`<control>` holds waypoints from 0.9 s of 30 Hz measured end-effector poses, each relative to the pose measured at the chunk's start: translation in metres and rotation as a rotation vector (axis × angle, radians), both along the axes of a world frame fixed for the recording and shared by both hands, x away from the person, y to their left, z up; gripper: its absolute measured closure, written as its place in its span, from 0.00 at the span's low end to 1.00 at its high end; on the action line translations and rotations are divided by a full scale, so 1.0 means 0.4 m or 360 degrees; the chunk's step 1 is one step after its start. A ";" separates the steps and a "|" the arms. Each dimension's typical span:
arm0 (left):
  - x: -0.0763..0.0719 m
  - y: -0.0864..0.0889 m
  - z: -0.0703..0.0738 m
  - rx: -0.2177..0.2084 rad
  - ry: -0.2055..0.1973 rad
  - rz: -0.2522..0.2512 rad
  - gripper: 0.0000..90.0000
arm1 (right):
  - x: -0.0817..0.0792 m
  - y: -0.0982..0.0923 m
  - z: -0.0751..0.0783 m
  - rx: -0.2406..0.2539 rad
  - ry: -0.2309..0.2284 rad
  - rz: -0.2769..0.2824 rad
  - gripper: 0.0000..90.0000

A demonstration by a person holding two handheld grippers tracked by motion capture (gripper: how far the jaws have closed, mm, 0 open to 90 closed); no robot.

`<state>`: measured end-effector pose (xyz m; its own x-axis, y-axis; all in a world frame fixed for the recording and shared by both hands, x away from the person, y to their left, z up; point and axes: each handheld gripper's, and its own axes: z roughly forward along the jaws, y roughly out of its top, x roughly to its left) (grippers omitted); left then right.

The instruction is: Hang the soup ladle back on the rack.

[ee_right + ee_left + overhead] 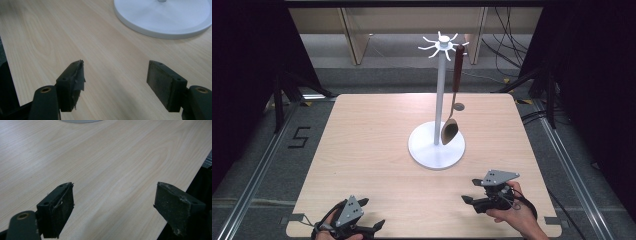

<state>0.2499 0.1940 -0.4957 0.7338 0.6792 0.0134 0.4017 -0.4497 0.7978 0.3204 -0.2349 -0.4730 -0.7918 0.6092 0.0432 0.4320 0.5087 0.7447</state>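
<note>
A white rack stands on its round base (436, 150) in the middle of the table, with a thin pole (440, 95) and hooks at the top. A wooden spoon (452, 102) hangs from one hook, bowl down, just above the base. My right gripper (469, 191) is at the table's front right, held in a hand, jaws open with nothing between them; its own view shows the base (162, 22) ahead and the gripper (115, 77) over bare wood. My left gripper (371, 212) rests at the front left edge, also open and empty (113, 202).
The light wooden table (372, 145) has rounded corners and dark floor around it. Metal rails (257, 175) run along both sides. Wooden furniture legs and cables lie beyond the far edge. A strip of the base rim (80, 121) shows at the top of the left gripper view.
</note>
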 end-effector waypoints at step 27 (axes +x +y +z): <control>0.000 -0.001 0.000 0.0003 0.0000 0.0002 0.17 | -0.025 -0.018 -0.017 -0.0030 0.0009 0.0002 0.33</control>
<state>0.2500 0.1938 -0.4957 0.7331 0.6799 0.0150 0.4019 -0.4509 0.7969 0.3102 -0.2420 -0.4797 -0.7925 0.6088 0.0362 0.4353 0.5231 0.7327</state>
